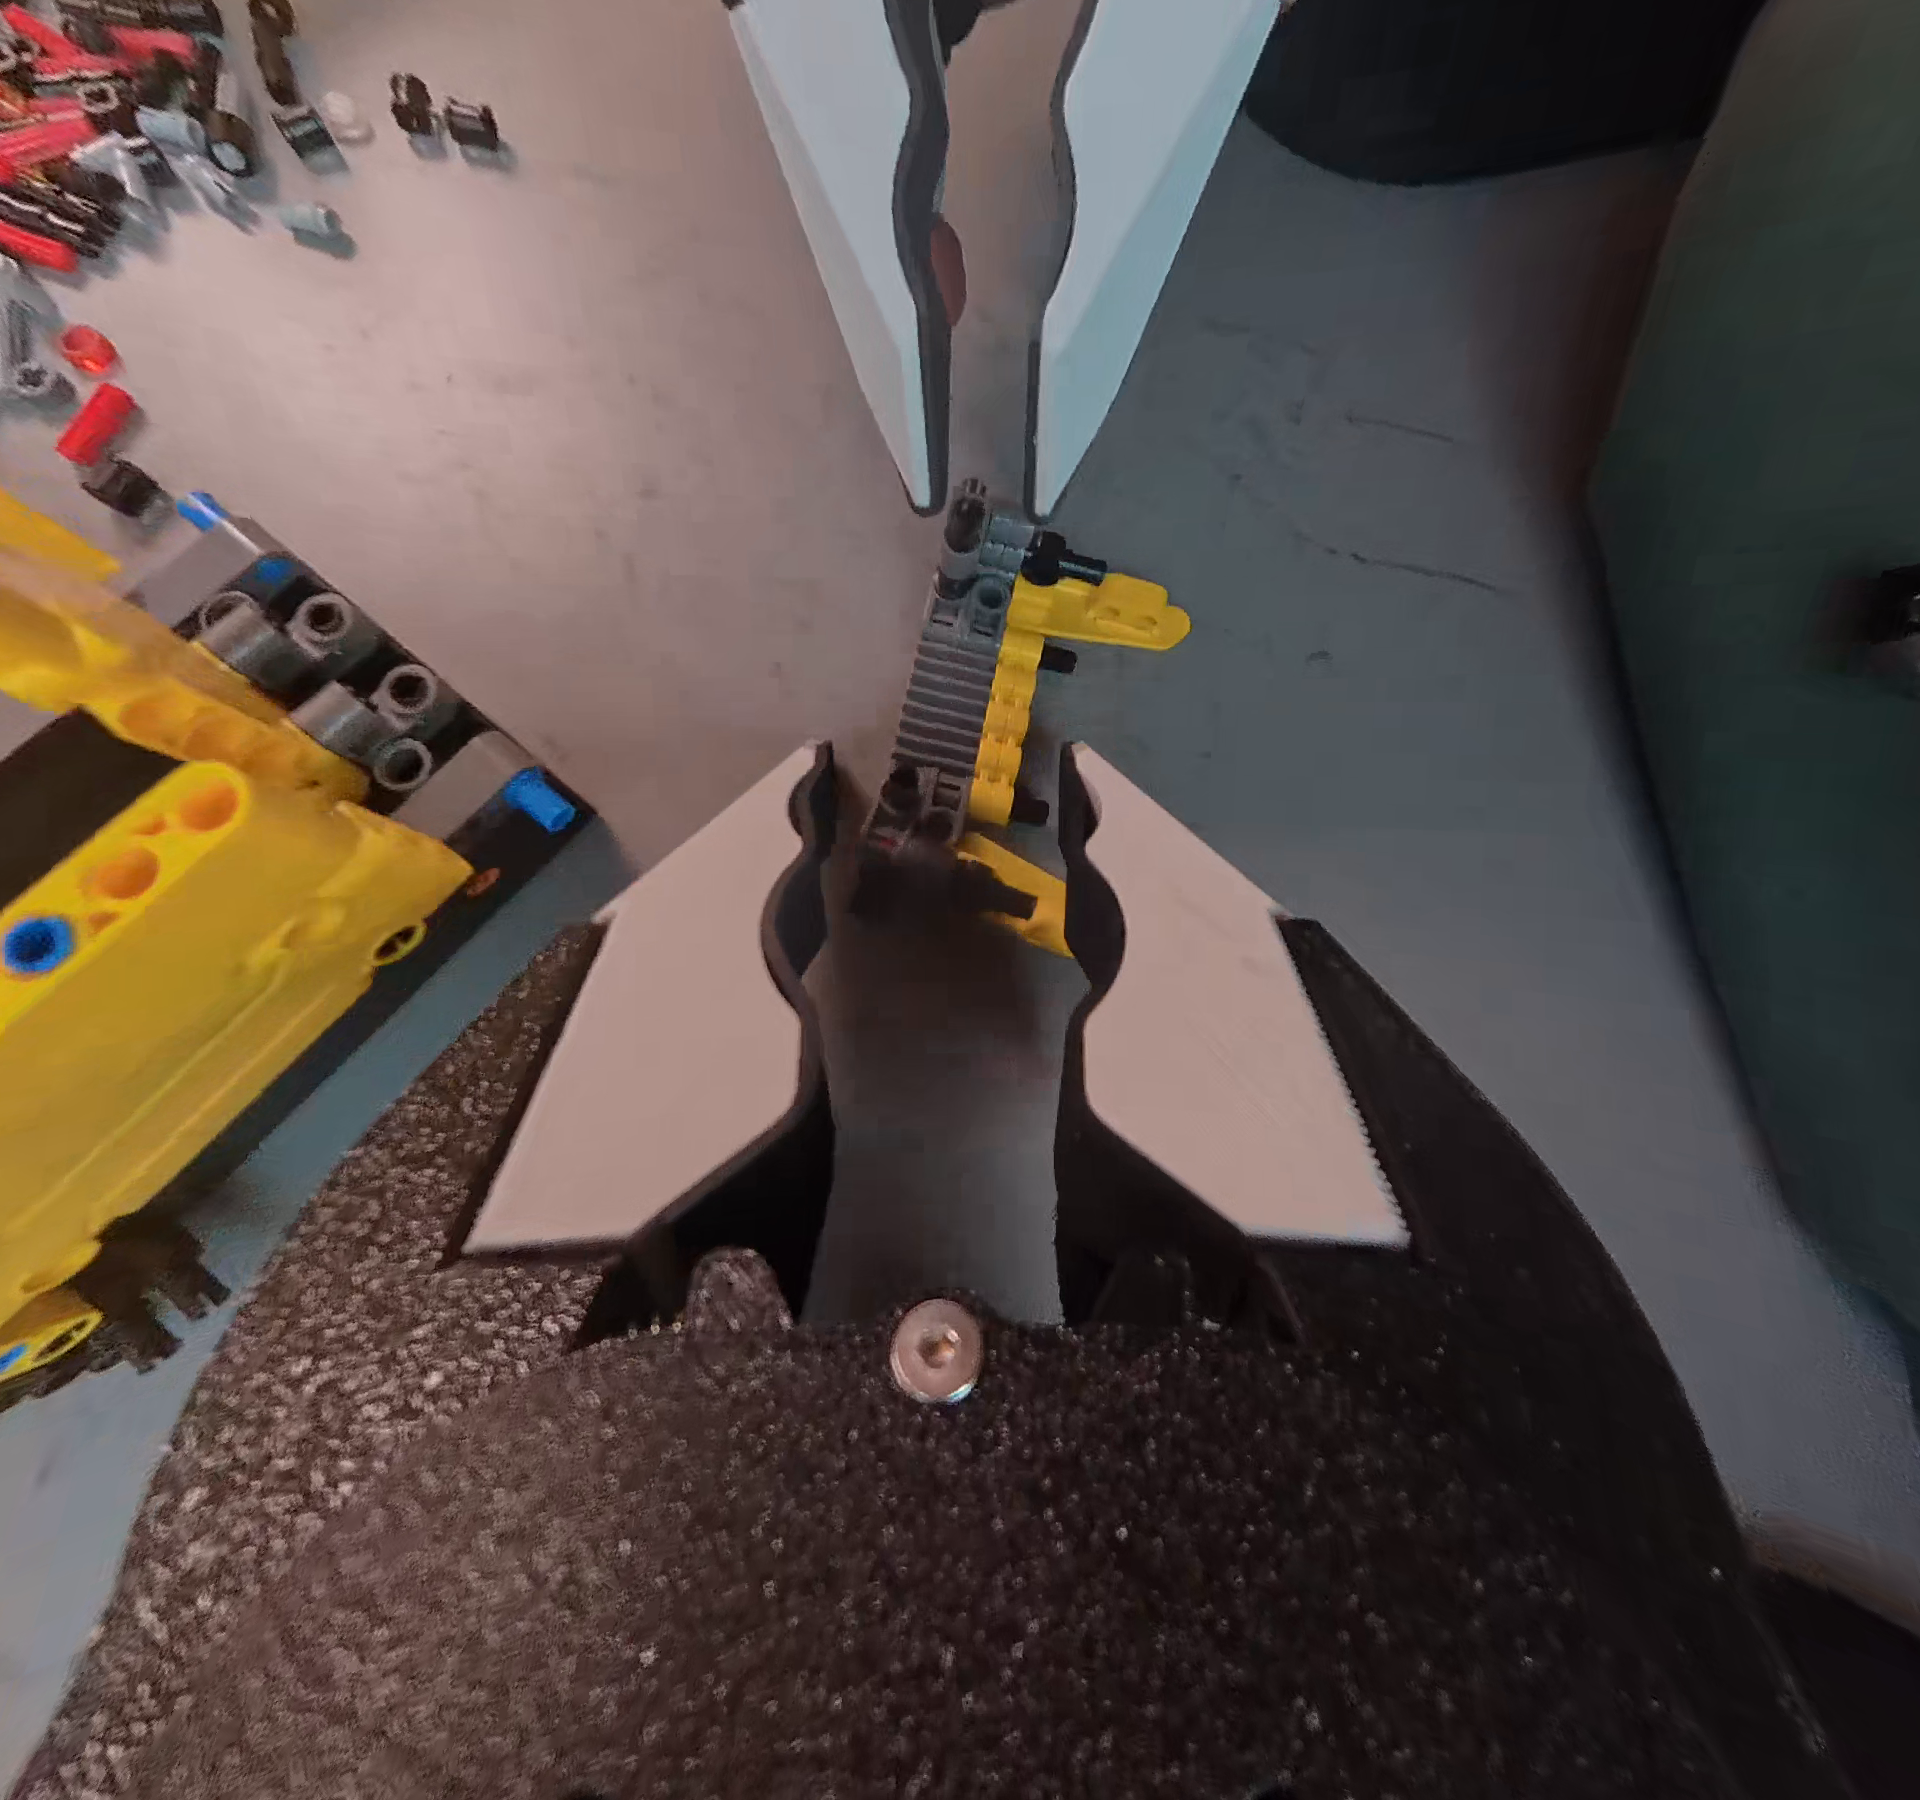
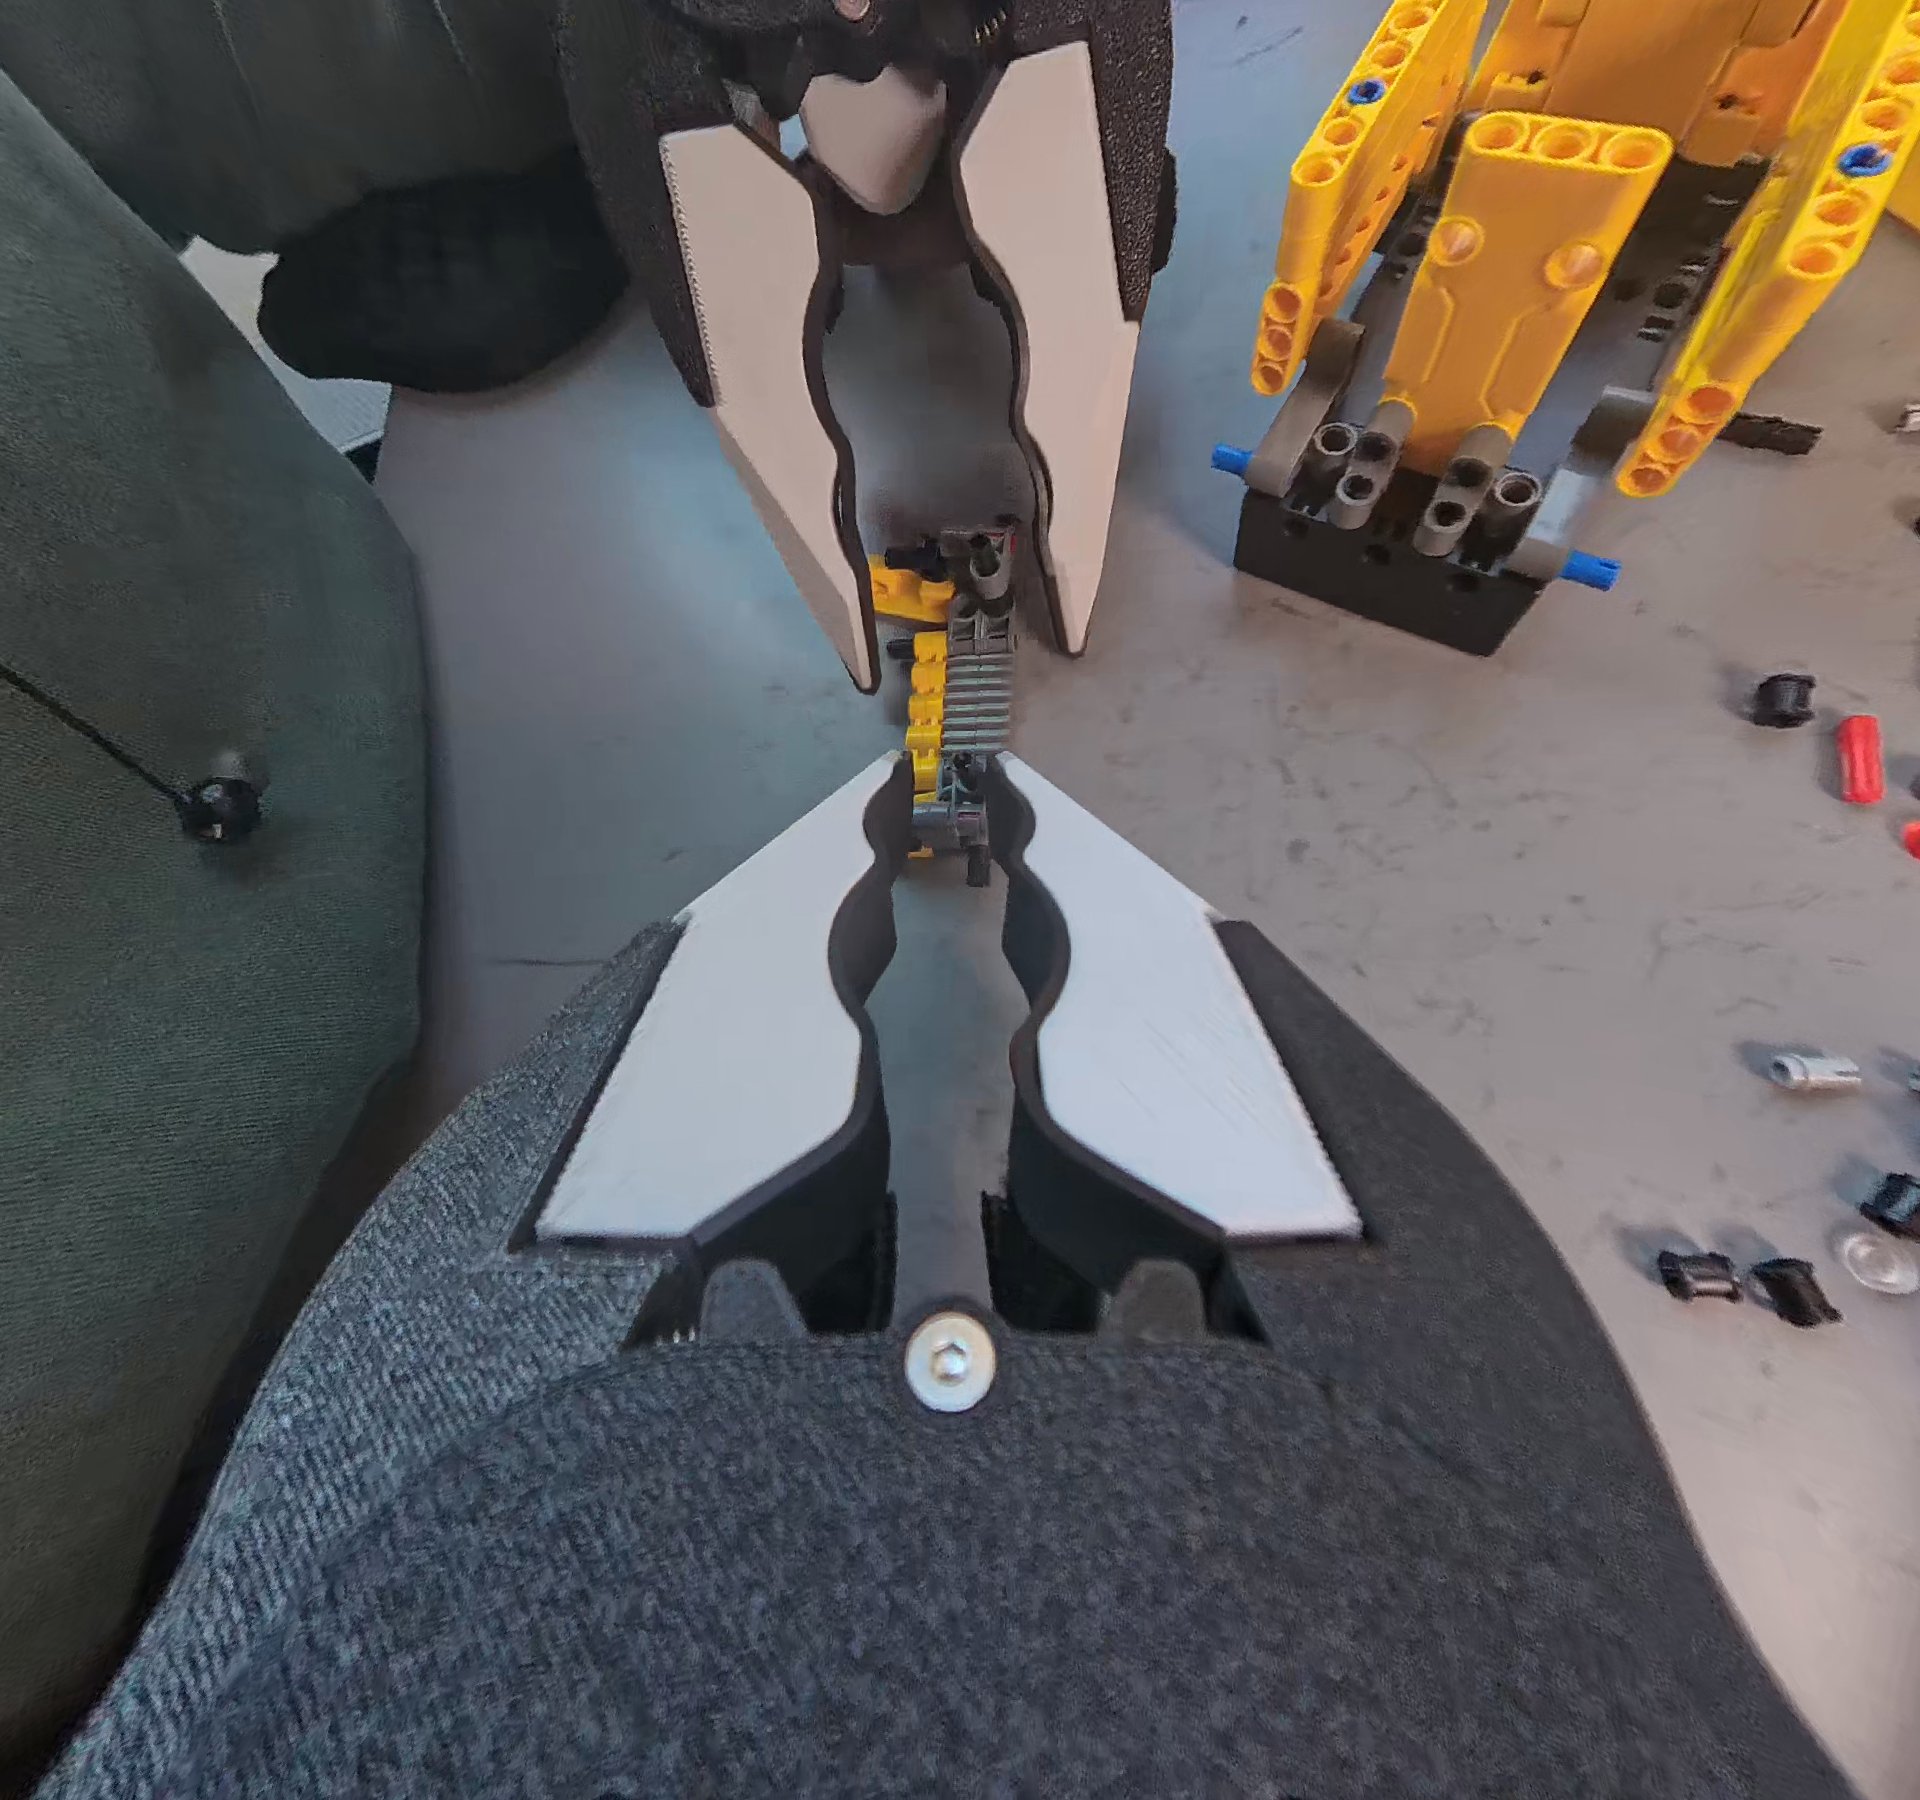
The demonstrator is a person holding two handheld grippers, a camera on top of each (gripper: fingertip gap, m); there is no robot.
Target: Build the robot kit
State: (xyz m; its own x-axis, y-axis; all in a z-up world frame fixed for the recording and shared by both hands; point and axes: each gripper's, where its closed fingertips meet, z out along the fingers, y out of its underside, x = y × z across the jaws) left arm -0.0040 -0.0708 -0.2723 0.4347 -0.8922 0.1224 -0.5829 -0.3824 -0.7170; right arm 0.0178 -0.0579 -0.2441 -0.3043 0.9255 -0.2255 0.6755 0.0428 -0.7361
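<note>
While both ends are pinched, a small grey-and-yellow brick assembly (image 1: 977, 711) hangs between the near left gripper (image 1: 951, 774) and far right gripper (image 1: 977, 503), above the grey table (image 1: 1351, 711), right of a large yellow model (image 1: 156, 919).

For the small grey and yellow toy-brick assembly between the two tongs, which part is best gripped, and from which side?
Grip the grey and yellow assembly at its narrow ends, coming in along its length. It is a slim bar with a ribbed grey middle and yellow beams on one flank; its ends offer flat grey connector blocks. The left tongs and right tongs each pinch one end that way, from opposite sides.
</note>
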